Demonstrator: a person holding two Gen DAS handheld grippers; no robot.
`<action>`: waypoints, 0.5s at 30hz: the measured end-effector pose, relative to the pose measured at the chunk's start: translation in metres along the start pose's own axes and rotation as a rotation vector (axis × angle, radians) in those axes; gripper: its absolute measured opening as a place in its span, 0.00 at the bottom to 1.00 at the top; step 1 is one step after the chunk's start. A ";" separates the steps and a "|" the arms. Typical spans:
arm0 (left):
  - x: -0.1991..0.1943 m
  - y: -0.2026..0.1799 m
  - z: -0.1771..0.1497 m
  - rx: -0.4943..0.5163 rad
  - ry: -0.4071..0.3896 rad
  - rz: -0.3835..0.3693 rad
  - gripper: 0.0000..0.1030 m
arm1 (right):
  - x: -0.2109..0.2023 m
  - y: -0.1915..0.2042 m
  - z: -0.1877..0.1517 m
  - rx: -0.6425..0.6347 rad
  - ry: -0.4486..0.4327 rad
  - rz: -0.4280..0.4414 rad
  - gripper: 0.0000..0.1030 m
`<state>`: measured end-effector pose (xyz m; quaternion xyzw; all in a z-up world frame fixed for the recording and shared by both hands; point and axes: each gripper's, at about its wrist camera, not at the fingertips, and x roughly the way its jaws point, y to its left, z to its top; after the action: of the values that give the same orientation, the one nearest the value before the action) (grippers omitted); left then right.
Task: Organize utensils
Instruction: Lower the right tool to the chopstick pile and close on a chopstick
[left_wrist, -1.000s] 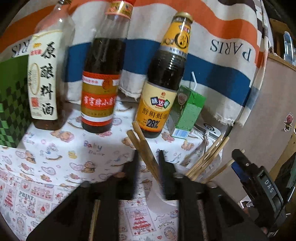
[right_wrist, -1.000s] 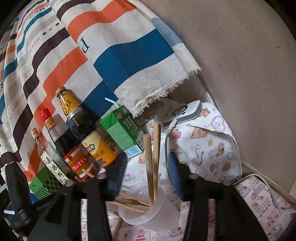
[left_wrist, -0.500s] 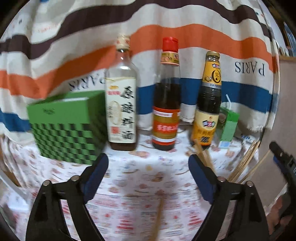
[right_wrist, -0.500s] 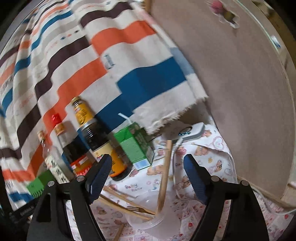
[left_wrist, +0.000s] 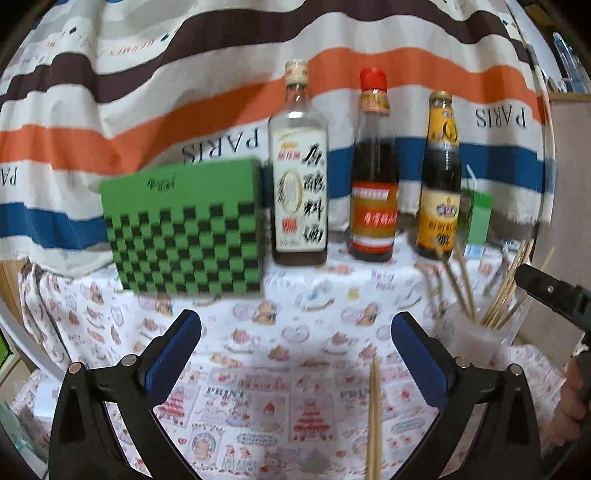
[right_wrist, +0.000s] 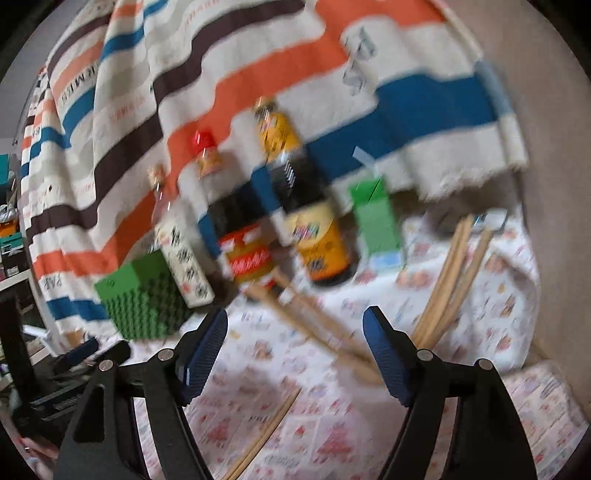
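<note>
Your left hand-held gripper (left_wrist: 295, 350) is spread wide with nothing between its blue pads, hovering over the printed worktop (left_wrist: 258, 343). Your right hand-held gripper (right_wrist: 295, 347) is likewise spread and empty, though its view is blurred. Just ahead of the left pads, a loose pair of chopsticks (left_wrist: 373, 413) lies flat on the cloth, pointing away from you; it looks like the next thing to gather, and the wide opening suits dropping over it. To the right stands the clear cup (left_wrist: 476, 332), holding several chopsticks that lean outward against its rim, so the sorted ones are kept upright together there. Further back, a row of three sauce bottles (left_wrist: 373, 192) stands against the striped cloth, with the green checkered box (left_wrist: 184, 236) to their left and a small green carton (left_wrist: 476, 218) to their right, well apart from your working area.
</note>
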<state>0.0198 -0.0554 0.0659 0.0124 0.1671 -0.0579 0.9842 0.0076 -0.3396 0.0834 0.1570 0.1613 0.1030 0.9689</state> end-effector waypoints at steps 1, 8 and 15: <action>0.001 0.004 -0.007 -0.010 0.000 0.011 0.99 | 0.007 0.004 -0.003 -0.002 0.049 -0.006 0.71; 0.025 0.029 -0.030 -0.058 0.118 0.046 0.99 | 0.046 0.021 -0.035 -0.055 0.285 -0.001 0.55; 0.035 0.050 -0.036 -0.121 0.161 0.092 0.99 | 0.086 0.033 -0.078 -0.094 0.507 -0.016 0.34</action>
<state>0.0465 -0.0080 0.0204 -0.0349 0.2478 -0.0012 0.9682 0.0551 -0.2658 0.0002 0.0798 0.3953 0.1388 0.9045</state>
